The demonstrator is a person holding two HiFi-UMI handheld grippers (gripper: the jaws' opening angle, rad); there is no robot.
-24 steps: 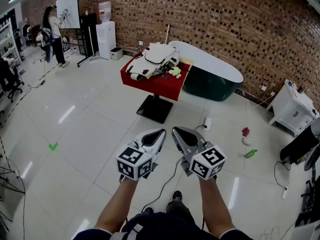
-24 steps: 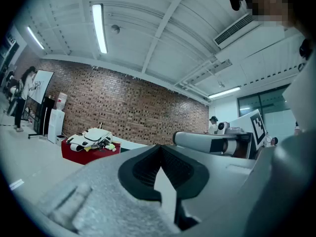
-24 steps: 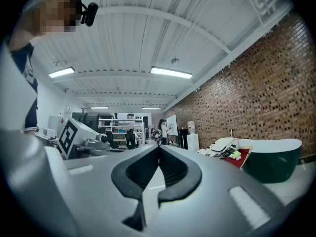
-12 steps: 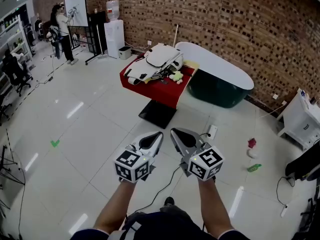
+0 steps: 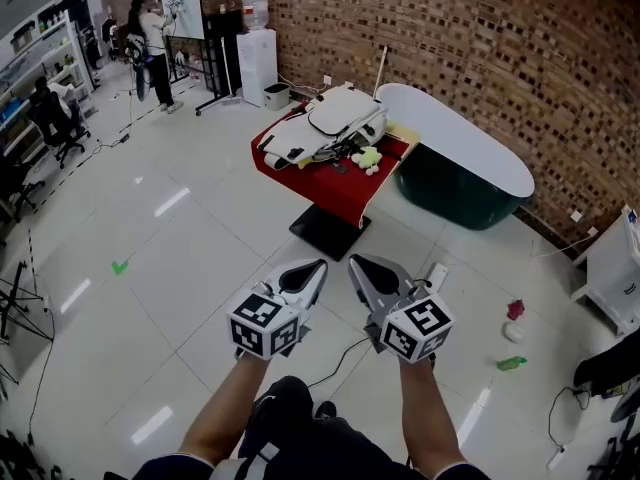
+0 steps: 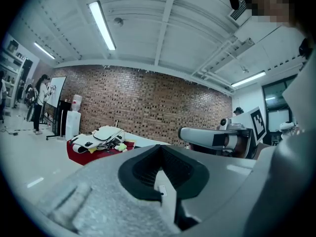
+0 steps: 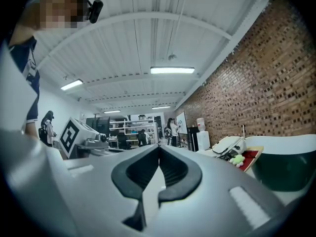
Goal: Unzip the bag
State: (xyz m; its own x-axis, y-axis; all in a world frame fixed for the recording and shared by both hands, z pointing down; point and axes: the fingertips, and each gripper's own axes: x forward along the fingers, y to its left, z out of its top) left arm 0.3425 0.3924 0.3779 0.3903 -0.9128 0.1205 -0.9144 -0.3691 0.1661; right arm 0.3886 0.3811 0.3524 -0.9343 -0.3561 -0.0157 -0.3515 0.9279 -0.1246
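Bag (image 5: 335, 120) lies on the red table (image 5: 345, 186), well ahead of both grippers. No contact made; unzipping not begun, approach and grasp outstanding. Left gripper (image 5: 308, 273) and right gripper (image 5: 366, 271) are pressed together, empty. Open floor (image 5: 200, 258) lies between; tub (image 5: 470, 168) flanks the table's far side.

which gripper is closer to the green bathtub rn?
Right. The right gripper has the bathtub ahead and to its right; the left gripper sits on the right gripper's far side, farther off. Neither is close.
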